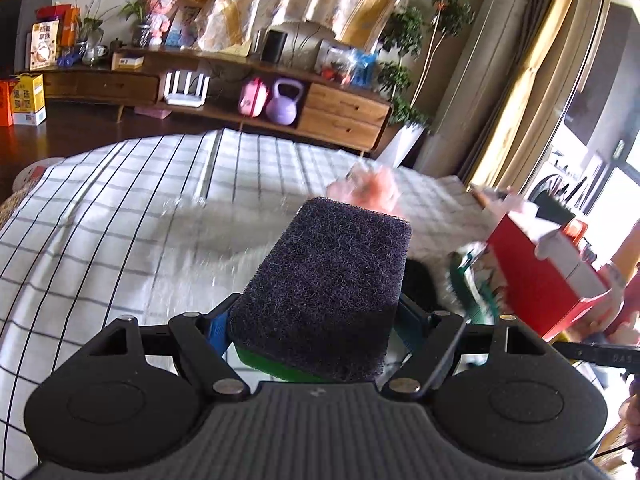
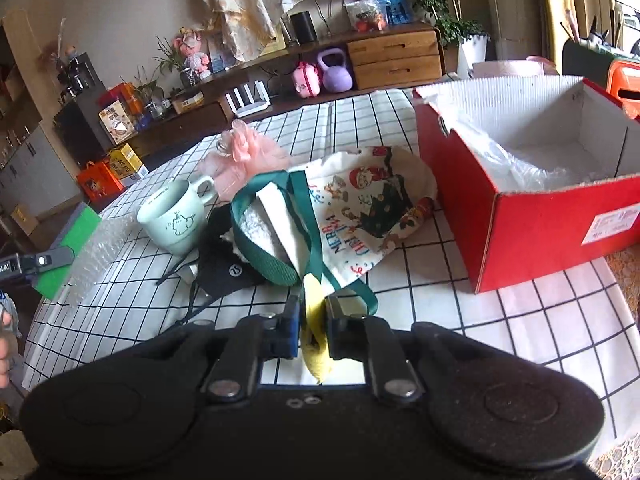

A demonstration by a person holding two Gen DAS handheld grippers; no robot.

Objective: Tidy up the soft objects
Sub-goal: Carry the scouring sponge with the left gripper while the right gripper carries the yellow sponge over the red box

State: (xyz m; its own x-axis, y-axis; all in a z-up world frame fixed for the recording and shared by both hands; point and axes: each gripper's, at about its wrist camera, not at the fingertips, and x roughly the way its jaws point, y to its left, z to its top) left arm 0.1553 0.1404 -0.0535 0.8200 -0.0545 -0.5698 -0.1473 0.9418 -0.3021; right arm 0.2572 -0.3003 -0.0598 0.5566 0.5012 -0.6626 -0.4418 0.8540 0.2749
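My left gripper [image 1: 316, 320] is shut on a green sponge with a dark scouring top [image 1: 324, 284], held above the checked tablecloth [image 1: 120, 220]; the sponge also shows in the right wrist view [image 2: 68, 248]. My right gripper [image 2: 314, 320] is shut on a yellow soft cloth [image 2: 314, 340], low over the table. Ahead of it lie a Christmas-print tote bag with green straps [image 2: 360, 208], a black cloth pouch [image 2: 228, 264] and a pink mesh puff [image 2: 248, 156]. The open red box [image 2: 540, 216] stands at the right, and shows in the left wrist view [image 1: 540, 276].
A pale green mug [image 2: 176, 216] stands left of the bag. Bubble wrap [image 2: 96, 252] lies near the table's left edge. Clear plastic lines the red box. A wooden TV cabinet [image 1: 344, 112] with a purple kettlebell [image 1: 284, 102] is beyond the table.
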